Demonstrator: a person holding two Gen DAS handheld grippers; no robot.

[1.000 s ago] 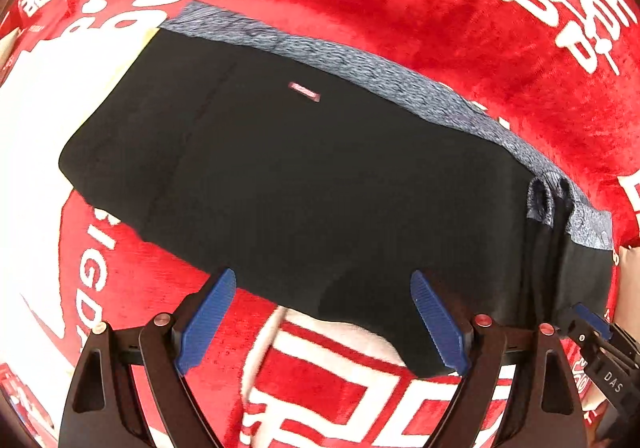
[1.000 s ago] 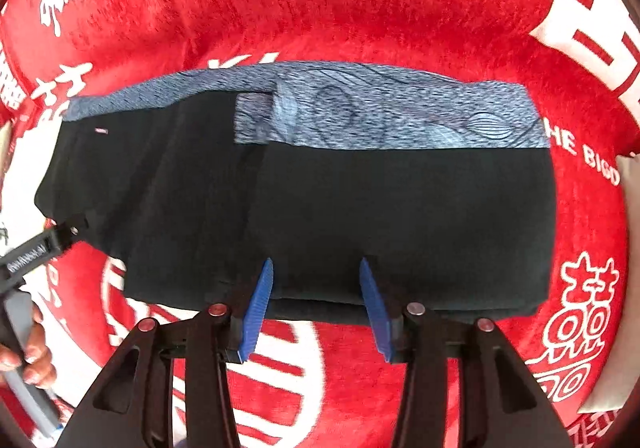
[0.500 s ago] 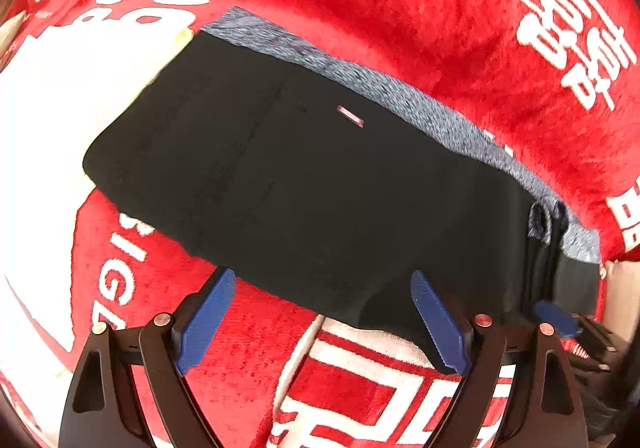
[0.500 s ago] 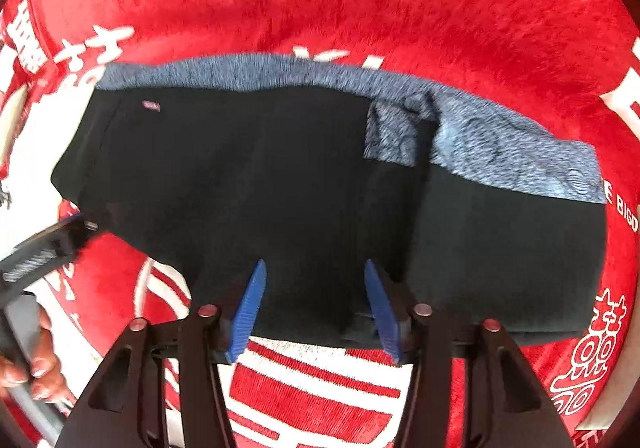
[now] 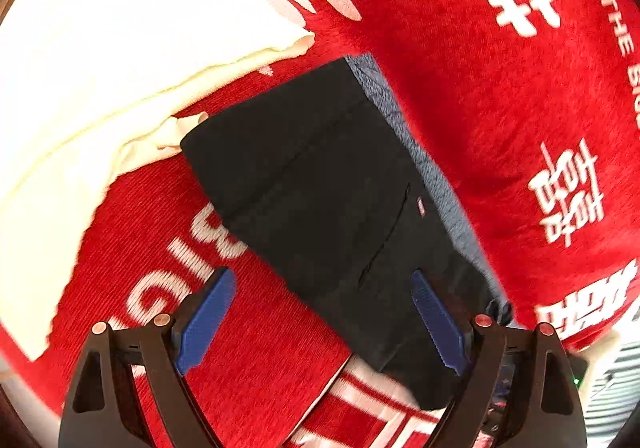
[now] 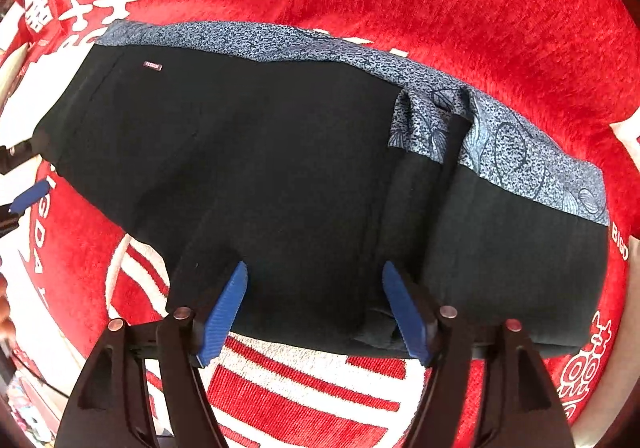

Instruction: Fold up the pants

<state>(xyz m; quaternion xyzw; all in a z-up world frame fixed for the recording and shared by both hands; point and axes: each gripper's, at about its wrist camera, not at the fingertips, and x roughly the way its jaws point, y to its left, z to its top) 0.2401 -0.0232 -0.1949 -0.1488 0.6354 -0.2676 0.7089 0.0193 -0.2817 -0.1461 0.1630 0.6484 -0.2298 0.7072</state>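
Black pants (image 6: 304,184) with a blue-grey patterned waistband (image 6: 512,144) lie folded on a red cloth. One part overlaps the other, with a fold ridge right of centre. In the left wrist view the pants (image 5: 332,208) run diagonally toward the lower right. My left gripper (image 5: 324,324) is open and empty above the pants' near edge. My right gripper (image 6: 314,312) is open and empty, its blue fingertips over the pants' near hem. The left gripper's blue pad (image 6: 30,196) shows at the left edge of the right wrist view.
The red cloth (image 5: 480,96) carries white characters and letters. A cream-white cloth (image 5: 100,60) lies bunched at the far left, touching the pants' corner. A pale striped object (image 5: 612,376) shows at the lower right edge of the left wrist view.
The left gripper has swung left, so the pants now run diagonally and the white cloth fills more of its view. The right gripper moved left along the near hem and opened wider.
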